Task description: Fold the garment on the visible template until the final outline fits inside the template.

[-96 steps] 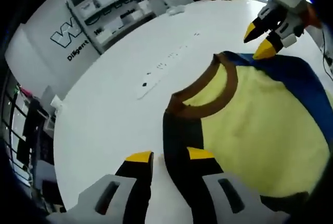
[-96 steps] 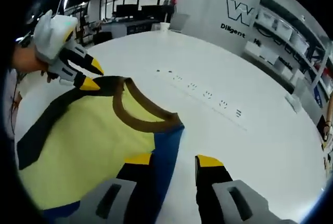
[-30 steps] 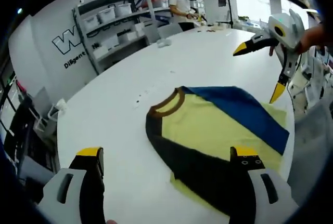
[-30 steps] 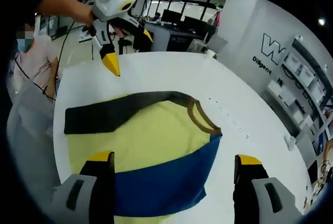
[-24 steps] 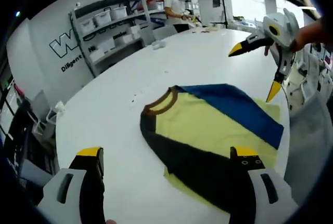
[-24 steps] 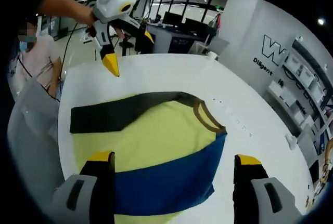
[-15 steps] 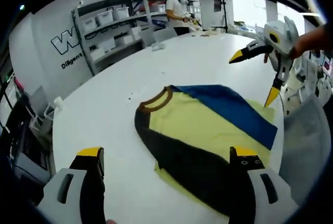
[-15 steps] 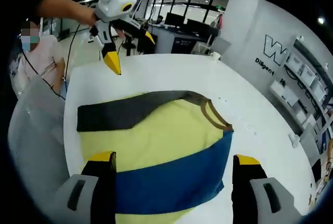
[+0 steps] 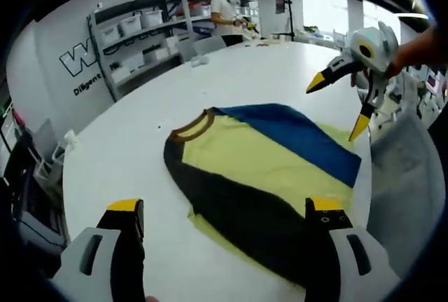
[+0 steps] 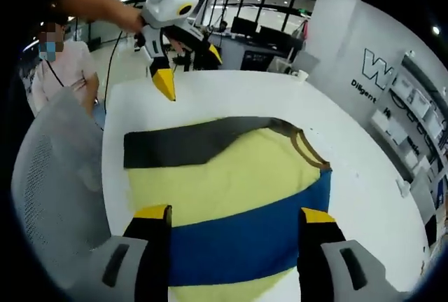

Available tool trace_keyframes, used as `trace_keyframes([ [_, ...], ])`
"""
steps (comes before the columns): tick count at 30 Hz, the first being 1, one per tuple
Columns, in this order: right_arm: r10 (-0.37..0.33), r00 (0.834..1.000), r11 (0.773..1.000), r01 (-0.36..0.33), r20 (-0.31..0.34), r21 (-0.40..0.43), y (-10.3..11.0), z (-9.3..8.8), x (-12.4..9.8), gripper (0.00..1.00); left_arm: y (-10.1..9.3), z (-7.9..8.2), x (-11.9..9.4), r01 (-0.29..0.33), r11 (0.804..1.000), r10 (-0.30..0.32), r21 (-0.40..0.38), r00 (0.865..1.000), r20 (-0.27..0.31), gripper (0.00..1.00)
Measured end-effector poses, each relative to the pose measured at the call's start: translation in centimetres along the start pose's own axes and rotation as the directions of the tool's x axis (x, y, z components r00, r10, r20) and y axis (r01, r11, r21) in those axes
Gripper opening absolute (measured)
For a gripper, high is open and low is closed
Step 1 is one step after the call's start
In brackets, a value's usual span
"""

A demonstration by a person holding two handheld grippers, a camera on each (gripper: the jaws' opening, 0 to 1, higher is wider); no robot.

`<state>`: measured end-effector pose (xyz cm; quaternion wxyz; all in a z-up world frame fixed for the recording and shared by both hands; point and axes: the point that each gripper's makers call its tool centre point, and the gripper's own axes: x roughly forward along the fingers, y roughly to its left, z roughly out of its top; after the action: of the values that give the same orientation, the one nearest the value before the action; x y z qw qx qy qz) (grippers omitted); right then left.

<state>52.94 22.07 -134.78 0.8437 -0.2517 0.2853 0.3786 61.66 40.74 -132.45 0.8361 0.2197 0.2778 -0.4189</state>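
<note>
Garment point(image 9: 259, 169) flat on white table point(image 9: 133, 141)

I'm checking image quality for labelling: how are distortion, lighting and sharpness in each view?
Left gripper view: strong fisheye bend at the table edge, bright window glare top right, shirt sharp. Right gripper view: same bend, even light, shirt sharp.

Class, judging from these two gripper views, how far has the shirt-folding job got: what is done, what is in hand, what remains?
Done: both sleeves, the blue sleeve and the dark sleeve, lie folded across the yellow shirt on the white table.
In hand: nothing; the left gripper and right gripper are open, above the cloth.
Left: probably folding the body shorter. No template outline is discernible, so fit cannot be judged.
</note>
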Motion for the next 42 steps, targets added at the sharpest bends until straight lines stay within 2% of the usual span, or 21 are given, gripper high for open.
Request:
trace_keyframes([
  [3,0.018,1.0,1.0,-0.018,-0.006,-0.011,1.3,-0.7,0.1,0.65,-0.6,-0.1,-0.3,0.008,1.0,-0.008,-0.017,1.0,0.007,0.93],
  [5,0.028,1.0,1.0,-0.029,-0.008,-0.007,1.9,-1.1,0.1,0.62,-1.2,-0.4,-0.6,0.015,1.0,-0.015,0.006,1.0,0.009,0.91],
  [7,0.037,0.999,0.999,-0.037,-0.001,-0.004,2.6,-1.3,0.0,0.6,-1.8,-0.8,-0.8,0.025,0.999,-0.025,0.02,1.0,0.008,0.9],
  [10,0.064,0.998,0.998,-0.064,0.005,0.004,4.0,-1.7,0.3,0.56,-2.9,-1.6,-1.0,0.04,0.999,-0.041,0.001,0.999,0.012,0.88],
  [13,0.106,0.994,0.994,-0.107,-0.029,-0.022,5.9,-2.8,0.7,0.52,-4.3,-3.0,-1.0,0.063,0.998,-0.063,-0.013,0.998,0.0,0.86],
  [18,0.175,0.984,0.985,-0.174,-0.041,0.017,8.5,-3.9,1.0,0.45,-6.2,-5.0,-0.9,0.099,0.995,-0.099,-0.002,0.995,-0.023,0.8],
  [20,0.185,0.981,0.983,-0.185,-0.051,0.005,9.3,-4.5,1.2,0.45,-6.8,-5.6,-1.0,0.106,0.994,-0.106,-0.014,0.994,-0.017,0.78],
  [22,0.192,0.98,0.981,-0.192,-0.061,0.0,9.8,-4.9,1.3,0.44,-7.3,-6.0,-1.0,0.113,0.993,-0.114,-0.045,0.993,-0.008,0.78],
  [25,0.197,0.978,0.98,-0.197,-0.069,0.01,9.9,-5.3,1.3,0.44,-7.8,-6.9,-1.2,0.116,0.992,-0.117,-0.04,0.993,-0.011,0.76],
  [28,0.197,0.977,0.98,-0.196,-0.086,0.019,9.9,-5.7,1.3,0.43,-8.7,-8.1,-1.7,0.122,0.992,-0.121,0.036,0.992,-0.039,0.73],
  [29,0.197,0.976,0.98,-0.196,-0.093,0.018,9.9,-5.8,1.3,0.43,-9.0,-8.5,-1.8,0.126,0.991,-0.125,0.038,0.991,-0.042,0.72],
  [33,0.196,0.974,0.98,-0.197,-0.111,0.008,10.0,-6.2,1.4,0.37,-10.3,-10.6,-2.3,0.139,0.99,-0.14,-0.035,0.989,-0.043,0.71],
  [35,0.199,0.972,0.979,-0.201,-0.122,-0.005,10.3,-6.4,1.5,0.35,-10.8,-11.7,-2.4,0.134,0.99,-0.137,-0.045,0.989,-0.055,0.69],
  [39,0.204,0.969,0.977,-0.209,-0.143,-0.026,10.6,-6.7,1.7,0.33,-11.5,-12.5,-2.7,0.136,0.988,-0.141,-0.072,0.988,-0.061,0.66],
  [42,0.192,0.97,0.98,-0.199,-0.149,-0.03,10.5,-6.7,1.8,0.3,-12.1,-12.8,-2.8,0.14,0.986,-0.146,-0.088,0.987,-0.06,0.61],
])
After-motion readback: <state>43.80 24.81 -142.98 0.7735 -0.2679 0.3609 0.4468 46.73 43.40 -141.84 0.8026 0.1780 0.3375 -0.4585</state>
